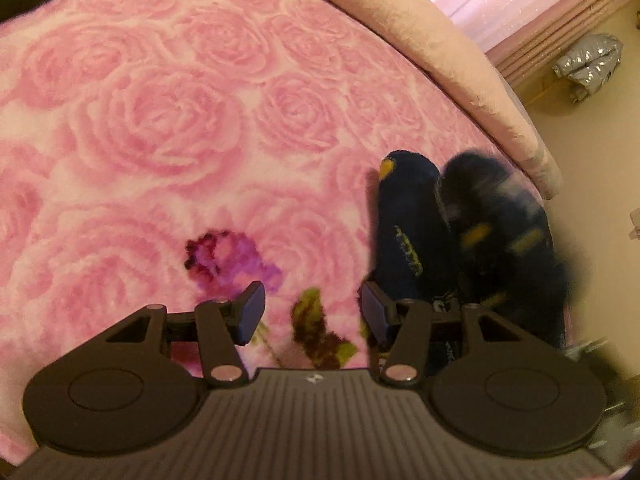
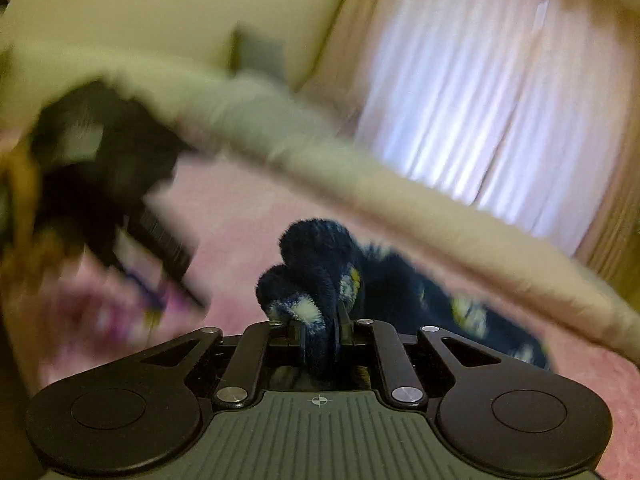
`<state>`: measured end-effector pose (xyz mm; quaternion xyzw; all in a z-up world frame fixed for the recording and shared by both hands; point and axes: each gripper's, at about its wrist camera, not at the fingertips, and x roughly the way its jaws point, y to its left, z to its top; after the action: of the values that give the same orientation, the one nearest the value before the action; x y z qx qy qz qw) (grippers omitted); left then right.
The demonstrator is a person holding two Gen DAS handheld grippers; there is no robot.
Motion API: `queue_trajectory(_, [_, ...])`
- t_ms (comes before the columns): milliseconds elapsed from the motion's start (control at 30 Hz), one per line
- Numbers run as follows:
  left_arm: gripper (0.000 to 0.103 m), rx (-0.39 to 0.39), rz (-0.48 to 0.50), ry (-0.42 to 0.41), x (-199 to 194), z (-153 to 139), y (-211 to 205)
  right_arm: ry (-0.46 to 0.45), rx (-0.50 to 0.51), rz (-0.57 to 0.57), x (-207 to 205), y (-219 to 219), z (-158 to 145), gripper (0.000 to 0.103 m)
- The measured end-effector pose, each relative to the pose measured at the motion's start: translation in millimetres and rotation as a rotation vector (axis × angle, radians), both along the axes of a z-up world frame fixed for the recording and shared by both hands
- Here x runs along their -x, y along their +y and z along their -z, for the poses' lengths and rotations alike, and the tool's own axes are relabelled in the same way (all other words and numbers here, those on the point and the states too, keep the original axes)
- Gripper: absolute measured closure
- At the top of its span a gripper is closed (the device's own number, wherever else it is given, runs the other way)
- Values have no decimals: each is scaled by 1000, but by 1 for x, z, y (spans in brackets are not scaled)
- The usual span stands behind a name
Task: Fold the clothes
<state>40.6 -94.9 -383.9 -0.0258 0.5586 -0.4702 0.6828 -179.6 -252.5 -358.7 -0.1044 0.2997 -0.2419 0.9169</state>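
Note:
Two fuzzy navy socks with yellow markings lie on the pink rose blanket (image 1: 168,120). In the left wrist view one sock (image 1: 412,220) lies still, and the other (image 1: 500,216) beside it on the right is blurred. My left gripper (image 1: 314,312) is open and empty, just left of the socks, low over the blanket. My right gripper (image 2: 322,338) is shut on a navy sock (image 2: 316,264); its bunched end sticks up between the jaws and the rest trails right over the blanket. My left gripper also shows in the right wrist view (image 2: 120,184) as a dark blur at the left.
A beige padded bed rim (image 1: 460,56) curves along the blanket's far right edge, with floor beyond. A silver crumpled item (image 1: 588,64) lies on the floor. Pale pink curtains (image 2: 480,100) hang behind the rim.

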Motion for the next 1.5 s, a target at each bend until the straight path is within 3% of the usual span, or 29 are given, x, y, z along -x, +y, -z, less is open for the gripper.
queue_trajectory(67, [54, 0, 1, 18, 0, 3, 1, 84, 1, 43, -4, 1, 18, 91])
queue_trajectory(100, [54, 7, 4, 23, 0, 4, 3, 110, 9, 62, -4, 2, 25, 72])
queue_trajectory(133, [54, 14, 4, 29, -1, 4, 4, 117, 17, 79, -4, 3, 26, 60])
queue_trajectory(167, [54, 22, 1, 36, -1, 3, 4, 97, 24, 93, -2, 3, 21, 34])
queue_trajectory(200, [54, 36, -1, 49, -2, 3, 4, 76, 26, 100, 1, 3, 15, 25])
queue_trajectory(367, [54, 158, 7, 169, -4, -3, -3, 25, -28, 145, 34, -9, -2, 25])
queue_trajectory(433, [54, 201, 21, 222, -3, -4, -10, -21, -105, 203, 55, -14, -9, 25])
queue_trajectory(500, [54, 230, 33, 273, -2, -3, -21, -114, -221, 292, 86, -22, -19, 25])
queue_trajectory(667, [52, 283, 65, 358, 0, 4, -51, -452, -528, 562, 163, -60, -37, 25])
queue_trajectory(767, [52, 293, 84, 407, 2, 12, -70, -567, -593, 746, 195, -82, -38, 25])
queue_trajectory(900, [52, 265, 118, 407, 11, 20, -91, -654, -700, 930, 231, -109, -33, 25])
queue_trajectory(1000, [56, 257, 130, 406, 16, 26, -103, -673, -804, 1029, 242, -124, -19, 25])
queue_trajectory(1067, [81, 284, 136, 375, 19, 22, -104, -665, -835, 1057, 238, -130, -14, 25])
queue_trajectory(1133, [84, 329, 149, 288, 21, 6, -97, -650, -848, 1069, 230, -134, -11, 25])
queue_trajectory(1233, [84, 392, 129, 203, 18, -14, -77, -611, -811, 1044, 216, -133, -15, 25])
queue_trajectory(1367, [81, 275, 85, 158, 11, 3, -70, -541, -775, 986, 193, -132, -12, 25])
queue_trajectory(1500, [73, 243, 19, 280, 5, 22, -67, -481, -711, 958, 172, -132, -6, 25])
